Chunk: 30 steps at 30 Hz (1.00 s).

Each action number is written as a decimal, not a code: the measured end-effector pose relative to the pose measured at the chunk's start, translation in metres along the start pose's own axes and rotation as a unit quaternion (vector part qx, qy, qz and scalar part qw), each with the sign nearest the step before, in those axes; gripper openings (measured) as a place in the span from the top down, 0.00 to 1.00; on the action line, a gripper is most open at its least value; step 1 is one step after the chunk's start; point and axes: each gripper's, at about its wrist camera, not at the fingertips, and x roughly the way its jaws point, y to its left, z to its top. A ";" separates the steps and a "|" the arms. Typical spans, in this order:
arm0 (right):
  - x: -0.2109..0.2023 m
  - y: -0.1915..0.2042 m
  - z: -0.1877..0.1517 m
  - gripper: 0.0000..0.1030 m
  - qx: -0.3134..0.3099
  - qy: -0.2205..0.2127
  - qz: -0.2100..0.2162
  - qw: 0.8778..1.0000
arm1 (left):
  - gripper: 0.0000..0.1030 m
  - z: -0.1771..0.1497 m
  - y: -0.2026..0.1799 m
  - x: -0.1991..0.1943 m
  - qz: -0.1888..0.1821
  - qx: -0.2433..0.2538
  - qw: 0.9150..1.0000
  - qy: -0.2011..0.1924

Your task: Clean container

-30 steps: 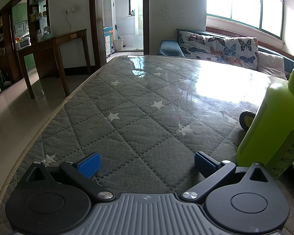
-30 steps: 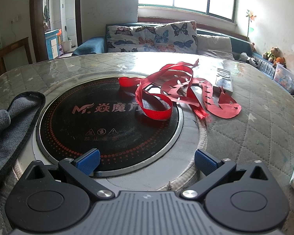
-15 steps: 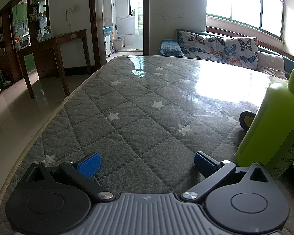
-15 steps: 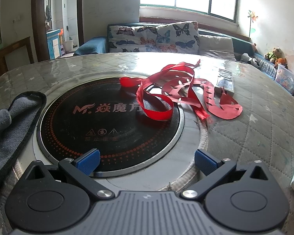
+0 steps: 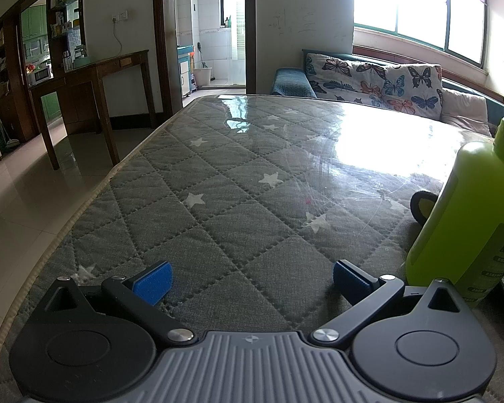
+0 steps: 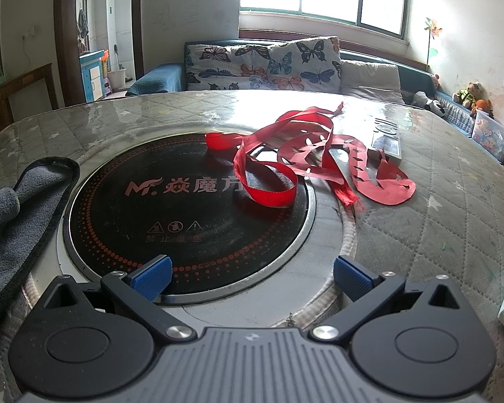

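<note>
Nothing of note has shifted in the left wrist view over the last second, while the right wrist view has crept slightly closer to the cooktop, the red ribbon sitting a little lower and larger than before. Going left to right: the left gripper [image 5: 250,280] rests low over the quilted, star-printed table cover [image 5: 218,181], its jaws wide and empty with only fabric between them; just right of its right jaw stands a lime-green detergent bottle [image 5: 467,208], upright and within easy reach, probably parked there as the cleaning agent. Its label carries small print too blurred to read. The right gripper [image 6: 252,277] also has its jaws spread wide and grips nothing. Left of its left jaw lies a grey microfibre cloth [image 6: 16,208], crumpled with its dark edge lapping the cooker's steel rim, likely left at hand for wiping. Directly ahead of the jaws is the round built-in induction cooktop [image 6: 184,208], which I take to be the thing to clean; its black glass reads "M" with "焱魔方", and below three warning icons "禁止遮盖". A red ribbon with cut paper strips [image 6: 302,161] lies tangled ahead and to the right across the glass edge, and would seemingly need clearing first. Beyond it rests a remote control [image 6: 386,139].
</note>
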 end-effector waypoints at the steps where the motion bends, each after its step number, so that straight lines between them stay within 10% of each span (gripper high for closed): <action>1: 0.000 0.000 0.000 0.00 0.000 0.000 0.000 1.000 | 0.00 0.000 0.000 0.000 0.000 0.000 1.000 0.000; 30: 0.001 0.002 0.001 0.00 0.001 0.001 -0.008 1.000 | 0.00 0.000 0.000 0.000 0.000 0.000 1.000 0.000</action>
